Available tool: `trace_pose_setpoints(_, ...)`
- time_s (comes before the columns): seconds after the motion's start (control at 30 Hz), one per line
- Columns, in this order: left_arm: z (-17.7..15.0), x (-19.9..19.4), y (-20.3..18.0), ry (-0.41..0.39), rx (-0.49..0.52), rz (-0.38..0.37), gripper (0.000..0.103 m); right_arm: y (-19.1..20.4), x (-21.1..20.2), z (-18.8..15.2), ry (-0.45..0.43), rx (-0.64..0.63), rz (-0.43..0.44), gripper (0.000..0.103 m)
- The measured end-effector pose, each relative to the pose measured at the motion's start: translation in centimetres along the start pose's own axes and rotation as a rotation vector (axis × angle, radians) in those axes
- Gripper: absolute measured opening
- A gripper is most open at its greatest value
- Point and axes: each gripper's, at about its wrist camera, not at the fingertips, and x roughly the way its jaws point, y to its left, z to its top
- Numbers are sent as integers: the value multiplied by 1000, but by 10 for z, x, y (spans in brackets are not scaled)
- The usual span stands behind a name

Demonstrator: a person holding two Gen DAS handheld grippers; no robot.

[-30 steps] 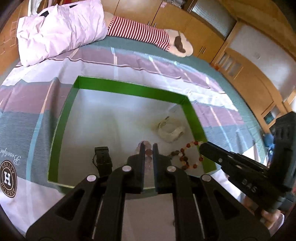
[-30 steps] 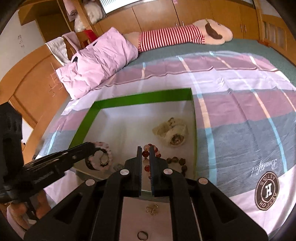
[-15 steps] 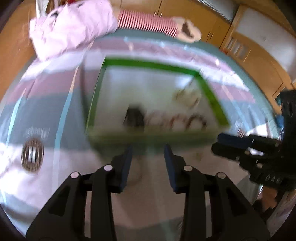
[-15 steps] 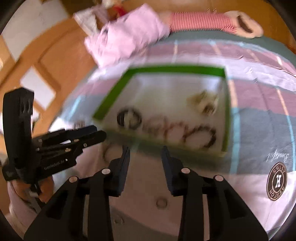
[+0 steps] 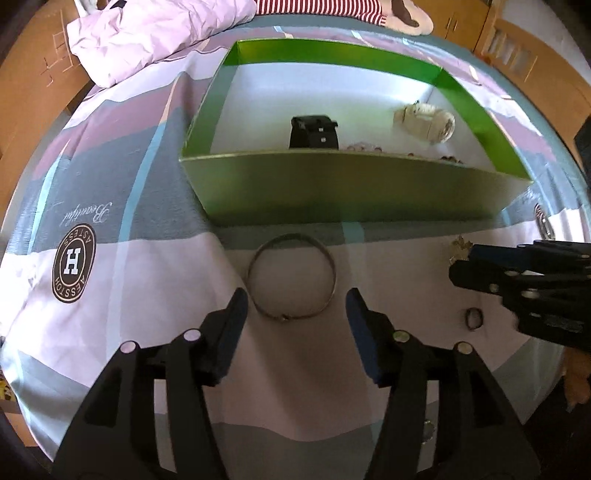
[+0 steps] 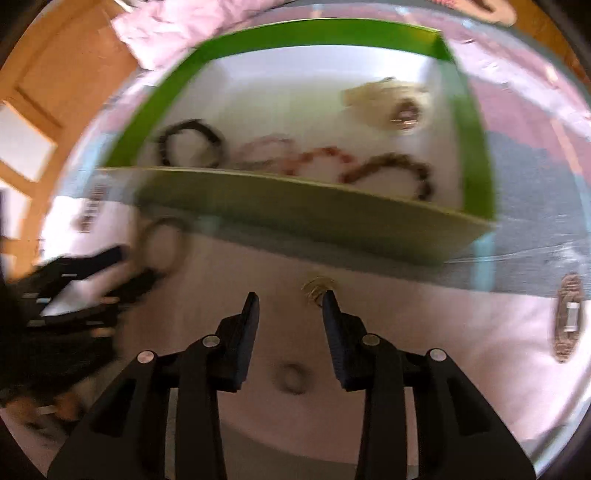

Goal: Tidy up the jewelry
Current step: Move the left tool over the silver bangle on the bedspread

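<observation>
A silver bangle (image 5: 291,277) lies on the bedspread just before the green box (image 5: 332,184). My left gripper (image 5: 295,306) hovers over the bangle's near edge, jaws opening, pads not touching it. My right gripper (image 6: 290,306) is open above the bedspread with nothing gripped. A small gold piece (image 6: 317,288) lies by its right fingertip, and a dark ring (image 6: 291,373) lies further back between the fingers. Inside the box are a black band (image 5: 314,133), a white watch (image 5: 424,118) and several bead bracelets (image 6: 388,170). The right wrist view is blurred.
The box's near wall (image 6: 295,206) stands between both grippers and the jewelry inside. A pink pillow (image 5: 159,33) and a striped plush toy (image 5: 317,7) lie at the bed's far end. Wooden cupboards (image 5: 535,55) line the room. A round logo (image 5: 74,264) marks the bedspread.
Both grippers have pulled back from over the box and sunk toward the bedspread in front of it. Their jaws, shut a second ago, now stand apart. The bangle has come into view.
</observation>
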Motion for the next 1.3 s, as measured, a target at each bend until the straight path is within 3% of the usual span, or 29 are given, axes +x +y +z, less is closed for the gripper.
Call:
trace_pose_setpoints(0.13,1,2,4,0,-14,4,63,-4,-10,3,-58,19,-40,37)
trace_pose_setpoints(0.37,4,9,-1,16,-2,8,75,-26,-7,3,-33,118,-94,37)
trace_pose_setpoints(0.53,5,15,-6,28,19,25,76,-33,-9,3,-37,136,-123,45)
trace_pose_setpoints(0.73,7,20,-8,35,28,36,77,-29,-7,1,-41,107,-165,46)
trace_pose_setpoints(1.0,6,21,-13,33,39,46,79,-19,-1,0,-31,71,-171,46)
trace_pose_setpoints(1.17,5,21,-14,34,43,48,80,-13,3,1,-30,65,-108,46)
trace_pose_setpoints(1.3,4,21,-17,34,50,52,82,-6,6,1,-45,36,-113,45)
